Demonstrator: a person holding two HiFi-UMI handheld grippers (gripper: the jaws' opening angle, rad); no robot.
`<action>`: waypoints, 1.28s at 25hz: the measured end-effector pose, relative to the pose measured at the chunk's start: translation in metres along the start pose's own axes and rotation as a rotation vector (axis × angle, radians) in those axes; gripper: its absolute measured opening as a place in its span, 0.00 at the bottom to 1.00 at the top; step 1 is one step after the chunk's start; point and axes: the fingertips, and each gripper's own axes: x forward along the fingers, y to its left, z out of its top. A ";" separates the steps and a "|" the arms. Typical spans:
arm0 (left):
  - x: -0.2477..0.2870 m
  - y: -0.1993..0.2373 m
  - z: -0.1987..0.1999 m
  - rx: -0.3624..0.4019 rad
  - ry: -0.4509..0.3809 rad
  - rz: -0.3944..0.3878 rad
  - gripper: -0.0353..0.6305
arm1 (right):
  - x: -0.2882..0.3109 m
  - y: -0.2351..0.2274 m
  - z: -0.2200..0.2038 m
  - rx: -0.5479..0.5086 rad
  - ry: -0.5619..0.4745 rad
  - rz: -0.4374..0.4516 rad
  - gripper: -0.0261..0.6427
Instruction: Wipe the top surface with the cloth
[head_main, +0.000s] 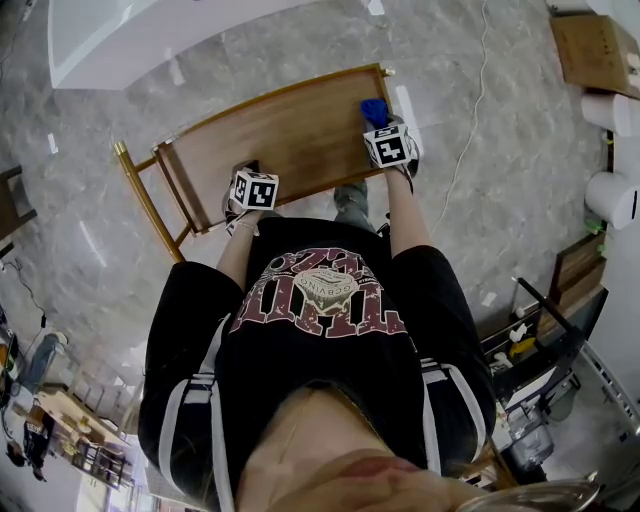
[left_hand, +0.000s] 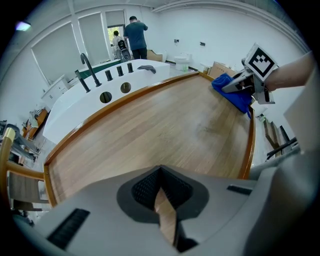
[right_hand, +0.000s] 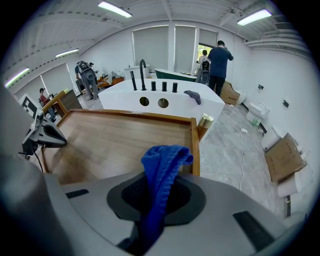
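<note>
The wooden top (head_main: 290, 130) with its raised brown rim lies in front of me. My right gripper (head_main: 385, 128) is over its far right corner, shut on a blue cloth (head_main: 373, 110). In the right gripper view the cloth (right_hand: 162, 170) bunches up out of the jaws, just inside the rim. My left gripper (head_main: 245, 195) hangs at the near left edge of the top, shut with nothing in it. Its own view looks across the bare wood (left_hand: 165, 125) to the cloth (left_hand: 232, 95) and the right gripper (left_hand: 235, 86).
A white bathtub-like unit (right_hand: 160, 100) with a black tap (right_hand: 142, 67) stands beyond the top. A brass post cap (right_hand: 205, 120) marks the top's corner. People stand far off by a window (right_hand: 217, 60). Cardboard boxes (head_main: 590, 50) and a floor cable (head_main: 470, 110) lie to the right.
</note>
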 end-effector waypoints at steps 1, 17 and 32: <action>0.000 -0.001 0.000 0.001 -0.002 0.000 0.13 | 0.000 0.002 0.001 -0.003 0.000 0.002 0.12; -0.004 -0.003 0.000 0.013 -0.025 -0.007 0.13 | 0.008 0.056 0.012 -0.022 -0.003 0.106 0.12; -0.005 -0.001 0.000 0.041 -0.050 -0.018 0.13 | 0.022 0.107 0.029 -0.013 -0.018 0.199 0.12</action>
